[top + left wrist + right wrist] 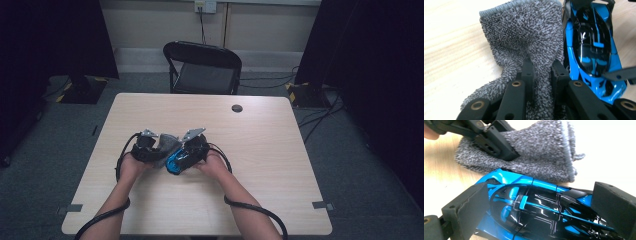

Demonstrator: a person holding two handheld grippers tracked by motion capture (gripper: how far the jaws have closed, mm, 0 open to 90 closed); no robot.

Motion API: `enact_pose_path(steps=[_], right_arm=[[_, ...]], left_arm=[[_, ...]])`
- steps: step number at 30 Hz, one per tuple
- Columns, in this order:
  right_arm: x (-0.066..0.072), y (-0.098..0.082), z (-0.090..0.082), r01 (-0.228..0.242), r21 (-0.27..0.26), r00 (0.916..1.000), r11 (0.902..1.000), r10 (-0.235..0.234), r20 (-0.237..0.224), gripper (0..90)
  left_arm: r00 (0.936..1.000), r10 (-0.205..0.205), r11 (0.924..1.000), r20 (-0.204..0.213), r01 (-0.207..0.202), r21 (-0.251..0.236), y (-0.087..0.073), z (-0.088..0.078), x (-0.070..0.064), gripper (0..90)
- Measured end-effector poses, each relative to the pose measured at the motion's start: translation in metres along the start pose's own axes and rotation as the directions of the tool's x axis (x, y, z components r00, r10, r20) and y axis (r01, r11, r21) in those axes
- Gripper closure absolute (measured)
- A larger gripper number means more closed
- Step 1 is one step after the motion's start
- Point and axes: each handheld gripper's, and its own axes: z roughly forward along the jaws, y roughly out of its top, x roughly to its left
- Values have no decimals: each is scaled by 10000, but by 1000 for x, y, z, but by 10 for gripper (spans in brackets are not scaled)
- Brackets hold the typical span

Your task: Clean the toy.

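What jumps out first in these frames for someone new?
The glossy blue and black toy car, gripped lengthwise by the right gripper near the table's middle. Right beside it, touching, a fuzzy grey cloth is pinched in the left gripper. Behind the table stands an empty black folding chair.

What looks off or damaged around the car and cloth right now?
Nothing stands out. The left gripper pinches the grey cloth beside the blue toy car, which the right gripper clamps end to end; the car looks intact.
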Motion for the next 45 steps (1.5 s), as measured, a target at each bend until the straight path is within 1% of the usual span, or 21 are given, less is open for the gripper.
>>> enact_pose_path(steps=[5,8,11,12,13,14,18,24,27,29,31,34,35,37,41,43,45], right_arm=[[1,0,0,-9,-26,10000,10000,9,12,16],[0,0,0,-3,-9,10000,10000,3,1,16],[1,-1,0,-17,-58,10000,10000,17,29,16],[1,-1,0,-20,-56,10000,10000,20,28,16],[1,0,0,-15,-44,10000,10000,15,22,16],[1,0,0,-11,-25,10000,10000,11,21,16],[1,0,0,-30,31,10000,10000,29,33,16],[1,0,0,-30,41,10000,10000,30,37,16],[1,-1,0,-36,-48,10000,10000,37,57,16],[1,-2,0,-59,-176,10000,9998,60,67,16],[1,-2,0,-64,-190,9999,9998,66,87,15],[1,-2,-1,-69,-107,9999,9999,70,84,16],[1,-1,-1,-64,-95,9999,9999,65,89,15],[1,-2,-1,-76,-123,9999,9999,77,84,16],[1,-3,-1,-90,-202,9999,9998,92,127,15],[2,-3,-1,-110,-196,9998,9997,113,152,14],[2,-2,-1,-111,-135,9999,9998,112,129,14]], left_arm=[[9998,-173,9998,-73,173,-66,-7,-6,-3,761],[9994,-338,9994,-68,338,0,-11,-10,-4,762],[9995,-310,9995,-48,310,99,-16,-15,-6,762],[9992,-405,9992,-17,405,63,-17,-16,-7,762],[9993,-365,9993,25,365,104,-19,-18,-7,762],[9990,-448,9990,70,447,62,-21,-19,-8,762],[9984,-546,9985,155,546,6,-29,-24,-11,762],[9989,-370,9993,302,370,-3,-38,-32,-18,762],[9984,-392,9992,405,394,-40,-43,-35,-20,761],[9977,-479,9988,472,482,-38,-46,-37,-21,761],[9974,-525,9986,494,529,-61,-48,-38,-23,761],[9980,-338,9994,539,337,27,-50,-41,-26,761],[9978,-352,9994,554,351,30,-50,-41,-27,761],[9982,-255,9997,545,253,43,-52,-43,-28,760],[9973,-418,9991,609,421,-39,-54,-47,-26,759],[9972,-456,9988,586,464,-124,-55,-48,-26,758],[9976,-411,9989,554,423,-195,-55,-50,-27,756]])
